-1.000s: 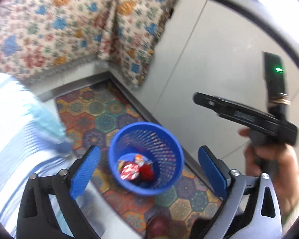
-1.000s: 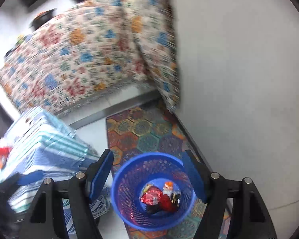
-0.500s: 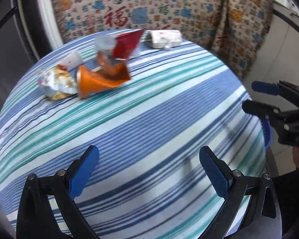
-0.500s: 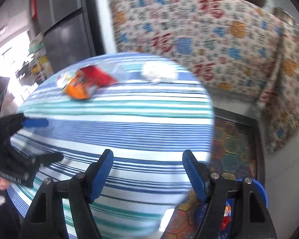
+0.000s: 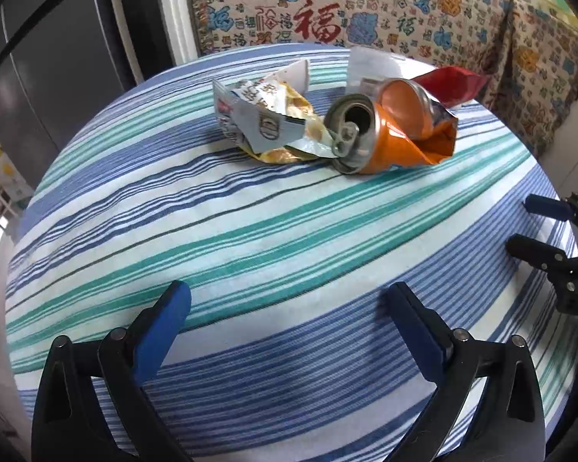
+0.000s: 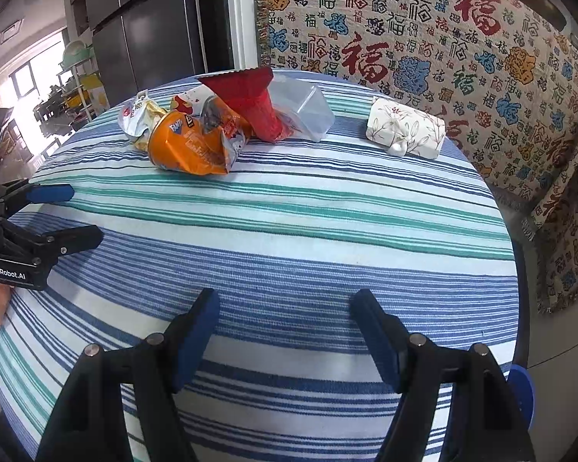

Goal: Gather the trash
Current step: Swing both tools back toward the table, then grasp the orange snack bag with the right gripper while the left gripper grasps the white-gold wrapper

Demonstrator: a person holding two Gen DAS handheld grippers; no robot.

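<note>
Both grippers, left [image 5: 285, 302] and right [image 6: 285, 308], hang over the striped table [image 5: 250, 238] with fingers spread and empty. The trash sits at the far side: a crushed can [image 5: 370, 134] touching the wrappers [image 5: 266, 119].

"GenRobot.AI" on left gripper [image 6: 67, 211]; "福" on throw [image 6: 366, 57]

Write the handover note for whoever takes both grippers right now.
Left gripper: open, empty, above the near side of the striped table.
Right gripper: open, empty, same side.
Trash on the far side: crushed orange can, silver snack wrapper, red packet, clear plastic bag.
Blue bin: beside the table, edge visible.
Left: all four pieces.
</note>
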